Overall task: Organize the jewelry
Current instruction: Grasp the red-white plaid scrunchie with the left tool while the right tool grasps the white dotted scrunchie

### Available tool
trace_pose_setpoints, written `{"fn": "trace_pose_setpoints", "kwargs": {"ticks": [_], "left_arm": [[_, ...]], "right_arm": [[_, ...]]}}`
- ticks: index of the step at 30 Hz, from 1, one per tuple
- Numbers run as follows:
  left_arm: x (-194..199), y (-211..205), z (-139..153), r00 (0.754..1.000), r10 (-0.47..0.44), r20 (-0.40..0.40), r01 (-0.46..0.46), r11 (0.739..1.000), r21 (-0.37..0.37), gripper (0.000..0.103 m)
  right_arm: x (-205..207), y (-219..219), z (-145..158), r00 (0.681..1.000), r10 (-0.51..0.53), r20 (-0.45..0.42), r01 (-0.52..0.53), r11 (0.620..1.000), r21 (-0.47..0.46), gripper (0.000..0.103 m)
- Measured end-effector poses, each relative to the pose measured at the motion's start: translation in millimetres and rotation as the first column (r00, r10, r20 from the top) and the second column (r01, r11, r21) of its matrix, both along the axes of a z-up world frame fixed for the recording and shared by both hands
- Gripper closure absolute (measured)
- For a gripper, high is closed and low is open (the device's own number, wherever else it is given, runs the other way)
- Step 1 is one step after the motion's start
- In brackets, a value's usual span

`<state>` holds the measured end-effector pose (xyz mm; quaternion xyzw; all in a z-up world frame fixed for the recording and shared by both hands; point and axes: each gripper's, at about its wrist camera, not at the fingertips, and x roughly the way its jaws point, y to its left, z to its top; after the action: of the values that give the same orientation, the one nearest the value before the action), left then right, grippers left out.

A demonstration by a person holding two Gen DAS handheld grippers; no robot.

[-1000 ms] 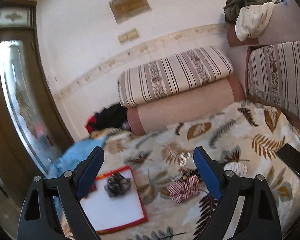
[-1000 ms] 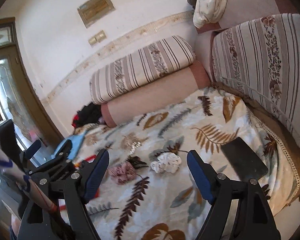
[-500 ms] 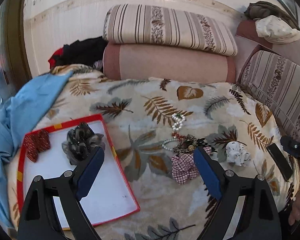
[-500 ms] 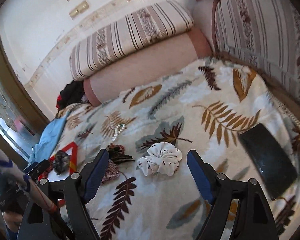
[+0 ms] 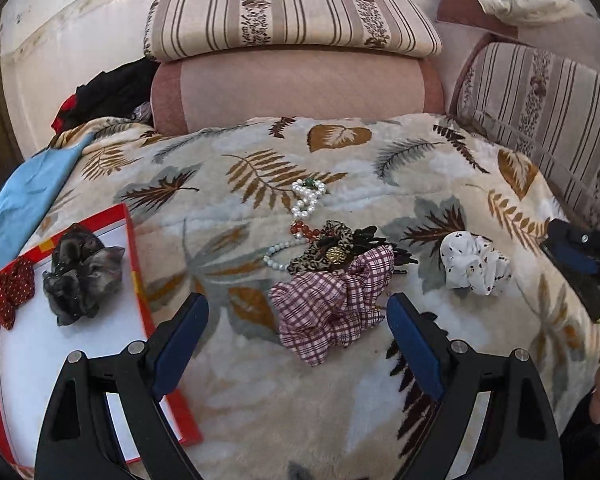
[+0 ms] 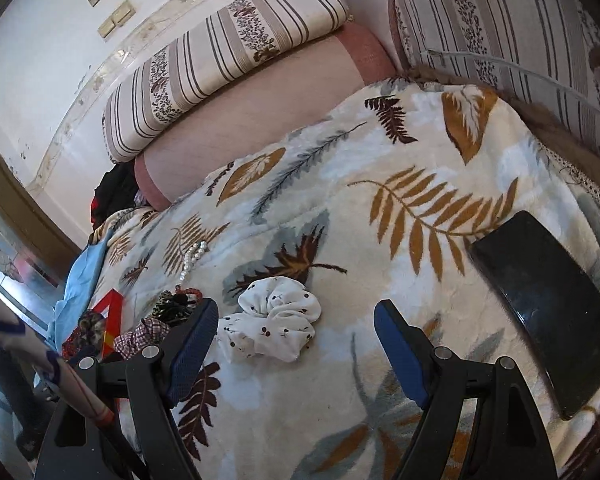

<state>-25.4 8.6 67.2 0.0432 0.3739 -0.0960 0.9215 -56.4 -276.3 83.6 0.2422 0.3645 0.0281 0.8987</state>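
Both grippers are spread wide with nothing between the blue pads. The left gripper point(image 5: 296, 332) hangs just over the plaid scrunchie point(image 5: 332, 312), which lies on the leaf-print blanket point(image 5: 260, 400) right in line with the gap. Off to its left there's a red-rimmed tray point(image 5: 134, 264) with a grey scrunchie point(image 5: 82, 274) and a red dotted scrunchie point(image 5: 12, 290) already in it. The right gripper point(image 6: 294, 334) is lined up on the white dotted scrunchie point(image 6: 274, 318), not touching it as far as I can tell. A black phone point(image 6: 548, 308) lies to its right. Just past the plaid one sits a leopard-print hair piece point(image 5: 332, 250) tangled up with dark clips, then a string of pearl and red beads point(image 5: 304, 210). Farthest back, a pink bolster point(image 5: 292, 88) with a striped cushion point(image 5: 292, 18) on top.
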Motion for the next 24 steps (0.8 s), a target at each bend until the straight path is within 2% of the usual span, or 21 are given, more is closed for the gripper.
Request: {"fn": "trace_pose_setpoints", "kwargs": {"ticks": [5, 6, 7, 8, 10, 12, 15, 18, 24], "left_arm": [[7.1, -13.4, -17.5, 1.0, -0.001, 0.007, 0.0, 0.998, 0.057, 0.013], [7.9, -16.3, -20.8, 1.0, -0.001, 0.015, 0.0, 0.997, 0.078, 0.018], [8.4, -18.9, -22.8, 1.0, -0.006, 0.023, 0.004, 0.996, 0.093, 0.031], [8.3, -21.8, -24.7, 0.999, -0.013, 0.038, 0.009, 0.994, 0.109, 0.038], [8.6, -24.4, -27.1, 0.999, -0.025, 0.042, 0.02, 0.992, 0.122, 0.066], [8.4, -23.9, -28.2, 0.999, -0.025, 0.045, 0.02, 0.993, 0.117, 0.071], [4.1, -21.5, -24.1, 0.997, -0.038, 0.069, 0.03, 0.994, 0.11, 0.084], [-3.1, -16.8, -13.0, 0.994, -0.05, 0.101, 0.041, 0.995, 0.086, 0.087], [-18.0, -6.0, 13.5, 0.981, -0.064, 0.184, 0.058, 0.998, 0.037, 0.087]], "right_arm": [[6.3, 2.4, -7.4, 1.0, 0.015, -0.023, -0.014, 0.999, 0.038, 0.019], [7.7, 3.7, -8.8, 0.999, 0.018, -0.028, -0.017, 0.999, 0.039, 0.019], [9.7, 5.5, -9.7, 0.999, 0.02, -0.033, -0.019, 0.999, 0.037, 0.019], [10.8, 7.6, -10.4, 0.999, 0.024, -0.035, -0.023, 0.999, 0.035, 0.019], [14.8, 12.9, -13.0, 0.998, 0.037, -0.045, -0.036, 0.999, 0.029, 0.019], [17.8, 17.4, -15.3, 0.998, 0.041, -0.054, -0.04, 0.999, 0.019, 0.019], [21.2, 26.7, -15.8, 0.997, 0.045, -0.057, -0.047, 0.999, -0.024, 0.019], [24.0, 34.5, -15.6, 0.997, 0.051, -0.054, -0.055, 0.996, -0.066, 0.018], [28.7, 36.5, -22.2, 0.996, 0.057, -0.073, -0.062, 0.995, -0.074, 0.017]]}}
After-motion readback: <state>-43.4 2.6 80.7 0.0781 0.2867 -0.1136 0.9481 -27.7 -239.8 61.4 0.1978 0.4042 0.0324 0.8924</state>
